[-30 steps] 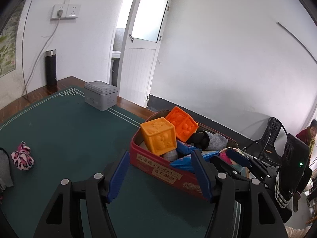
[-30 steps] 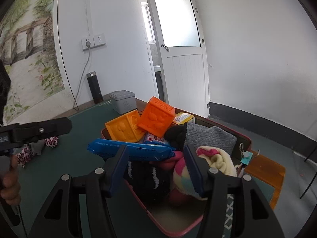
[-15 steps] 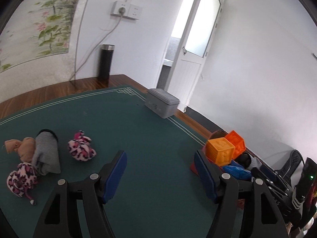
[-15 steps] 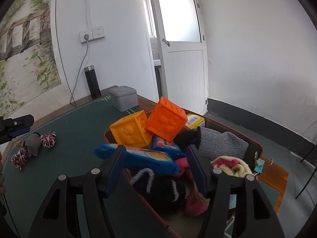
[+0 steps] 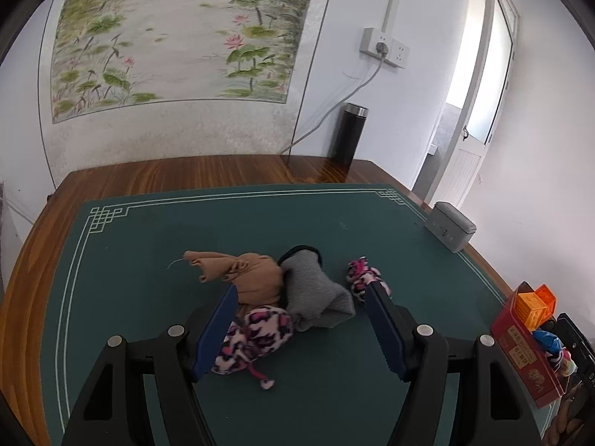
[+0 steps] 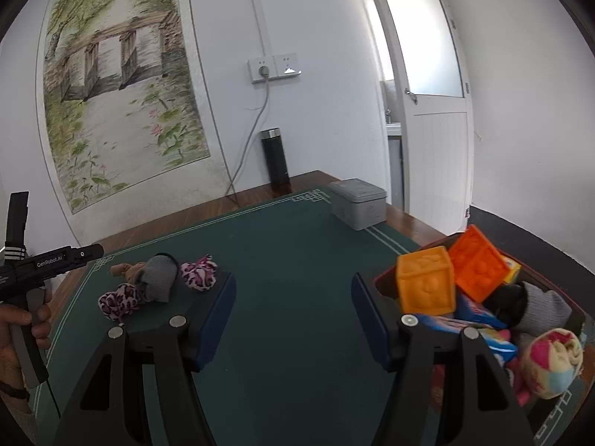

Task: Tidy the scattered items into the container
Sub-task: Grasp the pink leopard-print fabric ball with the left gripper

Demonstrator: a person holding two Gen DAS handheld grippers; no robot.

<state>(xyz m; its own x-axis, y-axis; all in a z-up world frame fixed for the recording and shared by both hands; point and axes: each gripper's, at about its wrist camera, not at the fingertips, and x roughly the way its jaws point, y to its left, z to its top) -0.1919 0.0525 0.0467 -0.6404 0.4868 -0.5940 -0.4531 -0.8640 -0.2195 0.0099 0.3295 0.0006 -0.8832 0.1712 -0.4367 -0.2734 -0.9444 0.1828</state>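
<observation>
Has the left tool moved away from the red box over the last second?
Yes. The left tool swung away from the red box, toward the socks.

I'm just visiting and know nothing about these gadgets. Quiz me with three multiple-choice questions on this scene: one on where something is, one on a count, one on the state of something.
1. Where does the grey lidded tin stand?
A. at the mat's far corner near the door
B. inside the red box
C. on the floor

2. How many orange cubes are in the red box?
A. one
B. two
C. four

3. What is the right gripper holding?
A. a sock
B. a cube
C. nothing

Answers:
1 A, it sits by the green mat's far corner.
2 B, a lighter cube and a darker cube show.
3 C, only bare mat lies between its fingers.
</observation>
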